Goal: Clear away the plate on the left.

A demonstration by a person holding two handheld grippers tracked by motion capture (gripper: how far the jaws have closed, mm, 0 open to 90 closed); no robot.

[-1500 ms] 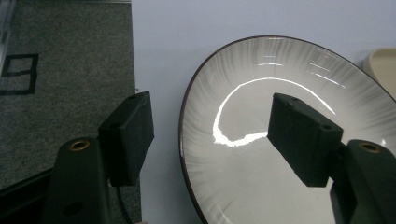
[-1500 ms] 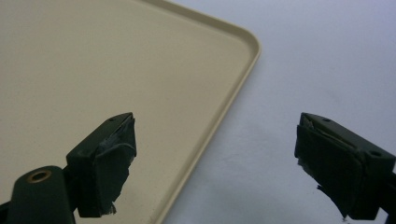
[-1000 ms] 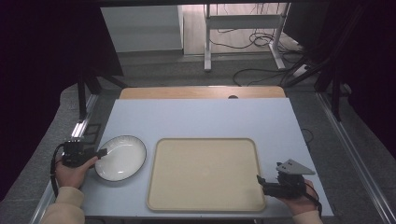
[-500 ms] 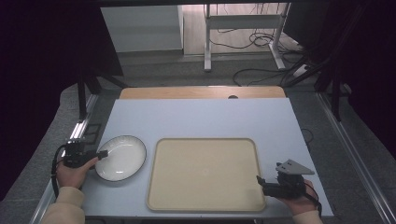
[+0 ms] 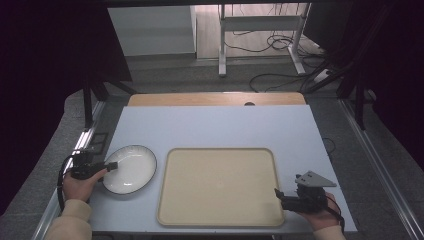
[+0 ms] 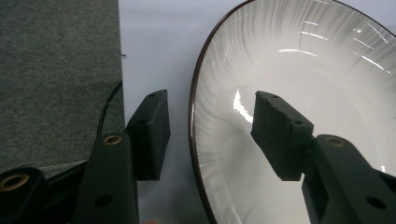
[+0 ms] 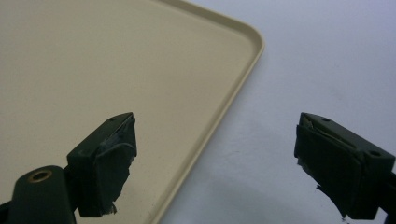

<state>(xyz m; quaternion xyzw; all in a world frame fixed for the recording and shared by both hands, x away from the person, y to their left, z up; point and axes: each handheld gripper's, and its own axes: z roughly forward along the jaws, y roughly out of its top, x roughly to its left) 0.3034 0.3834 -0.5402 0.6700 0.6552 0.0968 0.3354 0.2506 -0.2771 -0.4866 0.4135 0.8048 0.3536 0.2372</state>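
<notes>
A pale blue counter (image 5: 215,130) stands on grey carpet, with cables and a desk frame at the top of the high view. That view shows the whole layout: a white plate (image 5: 131,169) at lower left, just beside a beige tray (image 5: 220,186) at lower centre. The left hand-held gripper (image 5: 111,165) reaches the plate's left rim; the right hand-held gripper (image 5: 278,194) sits at the tray's lower right corner.

The left gripper view adds the detail: the plate's dark rim (image 6: 192,116) runs between the jaws, one outside, one over the bowl. They have just been closing, yet gaps remain, so nothing is grasped. In the right gripper view the jaws stand released, straddling the tray's edge (image 7: 233,98).
</notes>
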